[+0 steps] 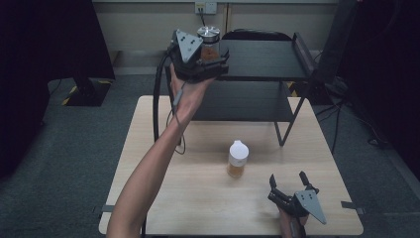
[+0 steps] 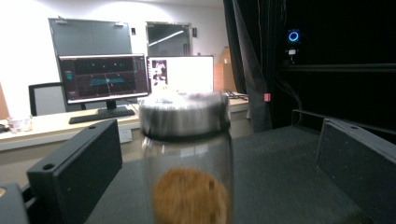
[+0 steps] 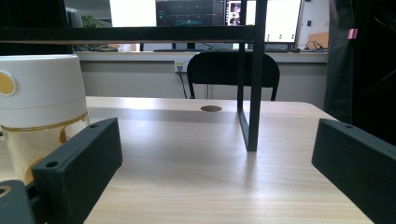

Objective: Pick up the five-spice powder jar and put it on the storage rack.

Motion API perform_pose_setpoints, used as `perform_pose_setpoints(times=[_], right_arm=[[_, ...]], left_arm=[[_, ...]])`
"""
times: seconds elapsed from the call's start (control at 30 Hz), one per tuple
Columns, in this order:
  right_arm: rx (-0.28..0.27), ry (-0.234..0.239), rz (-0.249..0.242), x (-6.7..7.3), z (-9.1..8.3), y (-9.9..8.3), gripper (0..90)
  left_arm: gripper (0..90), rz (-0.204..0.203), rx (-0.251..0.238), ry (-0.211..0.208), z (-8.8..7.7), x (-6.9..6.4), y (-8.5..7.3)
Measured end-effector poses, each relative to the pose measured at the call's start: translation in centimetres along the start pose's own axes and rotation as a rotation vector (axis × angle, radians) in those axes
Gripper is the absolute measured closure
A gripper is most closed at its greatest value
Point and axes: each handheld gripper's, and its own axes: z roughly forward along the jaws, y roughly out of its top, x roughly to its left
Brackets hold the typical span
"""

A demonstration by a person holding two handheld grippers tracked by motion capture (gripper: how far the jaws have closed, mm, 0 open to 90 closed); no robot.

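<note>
A glass jar (image 1: 208,41) with a silver lid and something orange-brown inside stands at the left end of the black rack's top shelf (image 1: 267,60). My left gripper (image 1: 216,57) is raised to that shelf and is open. In the left gripper view the jar (image 2: 187,158) looks blurred and sits between the two spread jaws, with gaps on both sides. A bottle (image 1: 237,158) with a white cap and amber liquid stands mid-table. My right gripper (image 1: 288,177) rests low near the front right edge, open and holding nothing, with the bottle (image 3: 42,107) just left of its left jaw.
The wooden table (image 1: 198,193) carries the black two-level rack at its back half, and a rack leg (image 3: 252,93) stands ahead of the right gripper. A black chair (image 3: 233,70) is behind the table. Desks with monitors (image 2: 102,77) line the far wall.
</note>
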Motion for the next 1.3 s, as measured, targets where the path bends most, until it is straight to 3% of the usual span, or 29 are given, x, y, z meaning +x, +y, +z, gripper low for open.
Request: perform_pose_setpoints(times=[0.2,0.4,0.5,0.53,0.6,0.7,0.83,0.9,1.13,1.3], right_arm=[[0.0,0.0,0.001,0.0,0.0,0.0,0.2],[0.0,0.0,0.001,0.0,0.0,0.0,0.2],[0.0,-0.001,0.001,0.0,0.0,0.0,0.2],[0.0,-0.001,0.0,0.0,0.0,0.0,0.2],[0.0,-0.002,0.0,0.0,0.0,0.0,0.2],[0.0,-0.002,0.0,0.0,0.0,0.0,0.2],[0.0,-0.002,0.001,0.0,0.0,0.0,0.2],[0.0,-0.002,0.001,0.0,0.0,0.0,0.2],[0.0,-0.002,0.0,0.0,0.0,0.0,0.2],[0.0,-0.002,-0.001,0.1,0.0,0.0,0.2]], left_arm=[[0.0,-0.032,0.007,0.004,-3.1,0.9,-1.8],[0.0,-0.009,0.0,0.036,-5.3,0.8,-3.7],[0.0,-0.04,0.002,0.035,-6.4,0.7,-5.0],[0.0,-0.06,0.002,0.029,-6.9,0.6,-5.9],[0.0,-0.055,0.013,0.015,-7.7,0.5,-7.3],[0.0,-0.06,0.031,0.027,-9.1,-0.2,-10.0],[0.0,-0.102,0.041,0.078,-10.7,-1.2,-13.1],[0.0,-0.115,0.049,0.095,-11.4,-1.7,-14.2],[0.0,-0.092,0.076,0.127,-13.4,-3.2,-17.7],[0.0,-0.132,0.087,0.139,-14.9,-3.4,-19.7]])
